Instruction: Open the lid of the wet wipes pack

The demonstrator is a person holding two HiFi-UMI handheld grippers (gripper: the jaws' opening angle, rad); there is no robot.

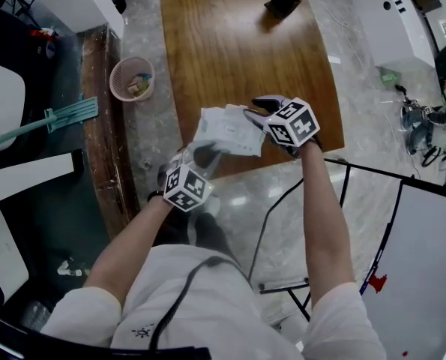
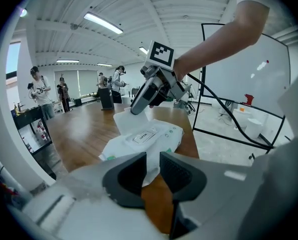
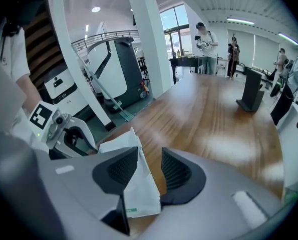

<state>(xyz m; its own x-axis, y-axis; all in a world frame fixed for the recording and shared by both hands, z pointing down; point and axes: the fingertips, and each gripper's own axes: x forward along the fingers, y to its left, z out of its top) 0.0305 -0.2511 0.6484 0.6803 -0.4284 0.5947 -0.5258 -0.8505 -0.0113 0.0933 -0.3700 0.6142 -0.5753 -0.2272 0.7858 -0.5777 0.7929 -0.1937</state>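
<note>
White wipes pack between jaws of left tool

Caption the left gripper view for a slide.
Left gripper pinches the wet wipes pack; right gripper at its far end, over a wooden table.

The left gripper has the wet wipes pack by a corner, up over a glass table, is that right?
Not quite. The table is wooden, not glass; the head view shows its brown grain. The rest holds: the left gripper is clamped on a corner of the wet wipes pack, over that table.
</note>
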